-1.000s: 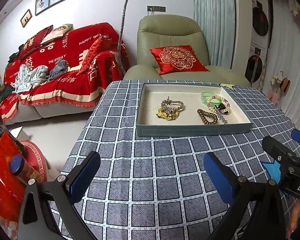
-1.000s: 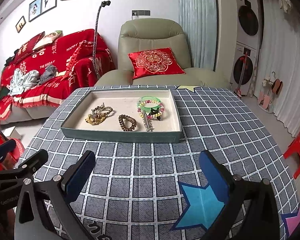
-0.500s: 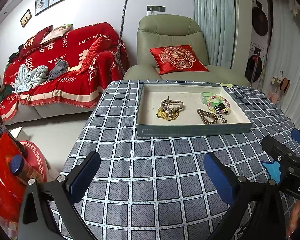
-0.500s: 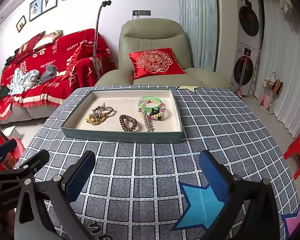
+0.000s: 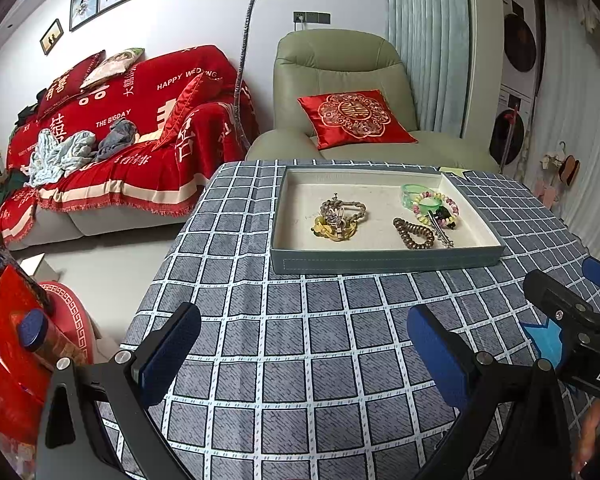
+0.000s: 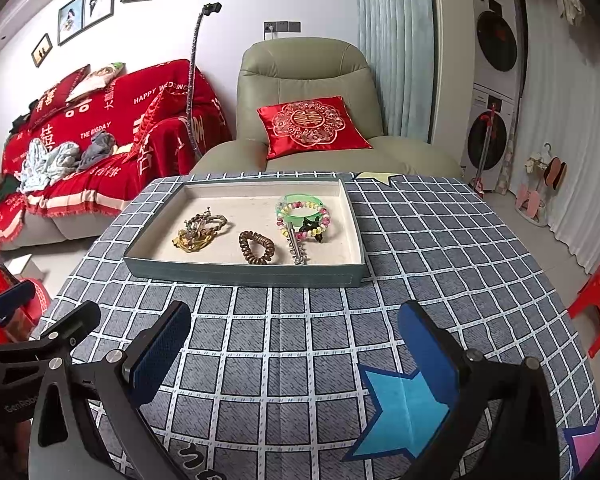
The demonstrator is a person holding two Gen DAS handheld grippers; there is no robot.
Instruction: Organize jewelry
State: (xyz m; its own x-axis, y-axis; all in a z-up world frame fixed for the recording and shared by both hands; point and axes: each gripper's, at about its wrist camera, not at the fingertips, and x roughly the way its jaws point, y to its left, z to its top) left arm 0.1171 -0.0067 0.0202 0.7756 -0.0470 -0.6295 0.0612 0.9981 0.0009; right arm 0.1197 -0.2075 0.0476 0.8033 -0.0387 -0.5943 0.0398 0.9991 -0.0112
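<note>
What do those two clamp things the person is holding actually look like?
Each gripper, left and right, is a black frame with silver screws, forking into two fingers faced with flat blue textured pads. White lettering marks the frames, only partly readable. No cables or sleeves are visible.

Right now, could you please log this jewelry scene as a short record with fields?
surface: checked tablecloth
container: shallow tray, on the cloth
tray contents: tangled gold-and-brown pieces at left; brown coil hair tie in the middle; bead bracelet, green bangle and metal clip at right
left tool: open, empty
right tool: open, empty
</note>
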